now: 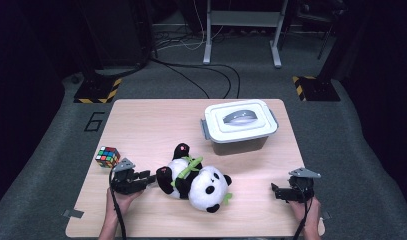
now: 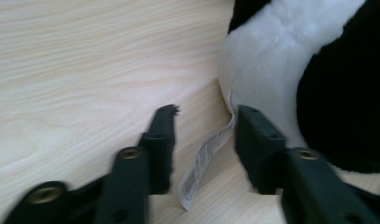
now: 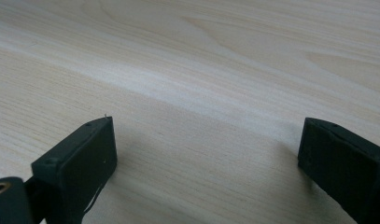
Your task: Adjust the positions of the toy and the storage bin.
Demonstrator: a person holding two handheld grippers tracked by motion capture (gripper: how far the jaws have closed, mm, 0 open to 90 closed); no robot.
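Plush panda may slip away if the left hand-held gripper, jaws parted around its dangling label, pinches only that.

The panda is cut off by the left tool view's top and right edges; print on its tag is too blurred to read.

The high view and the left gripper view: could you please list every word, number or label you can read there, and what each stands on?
"6": a large dark numeral on the grey carpeted floor, left of the light wooden table.
White sewn-in tag on the black-and-white plush panda: printed lines and a barcode, too small and blurred to read.
Nothing else legible.
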